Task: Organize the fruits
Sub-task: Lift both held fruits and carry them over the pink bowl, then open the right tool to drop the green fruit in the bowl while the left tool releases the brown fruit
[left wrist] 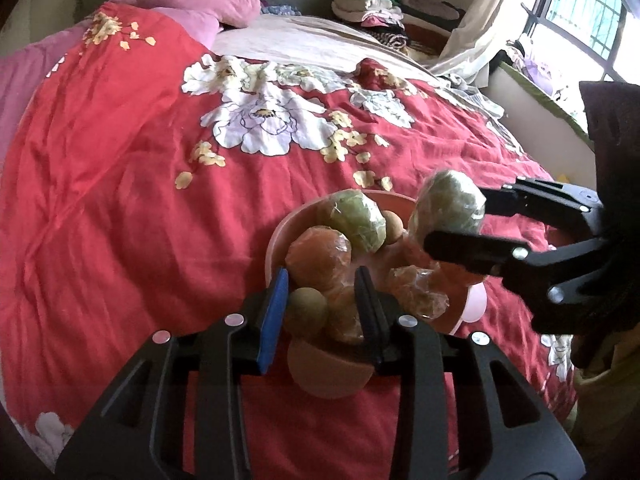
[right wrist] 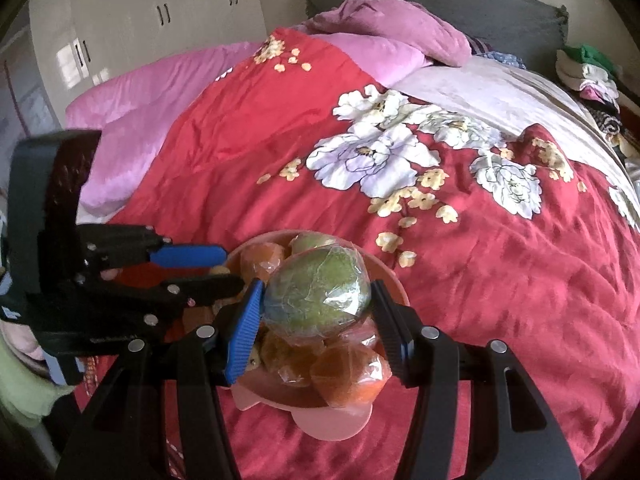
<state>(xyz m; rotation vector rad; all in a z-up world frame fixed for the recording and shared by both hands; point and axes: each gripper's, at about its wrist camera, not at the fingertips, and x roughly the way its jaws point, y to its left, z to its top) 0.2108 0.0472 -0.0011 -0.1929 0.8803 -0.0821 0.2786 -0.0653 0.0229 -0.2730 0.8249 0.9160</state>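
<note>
The right gripper [right wrist: 318, 312] is clamped on a wrapped green fruit [right wrist: 316, 296] above the pink bowl [right wrist: 394, 280] on the bed. The slick film may slip, so hold it across the middle. The left gripper's [left wrist: 322, 300] fingers stand slightly apart over the bowl's fruit, gripping nothing.

No writing, label, brand, number or sign can be read in either view.
</note>
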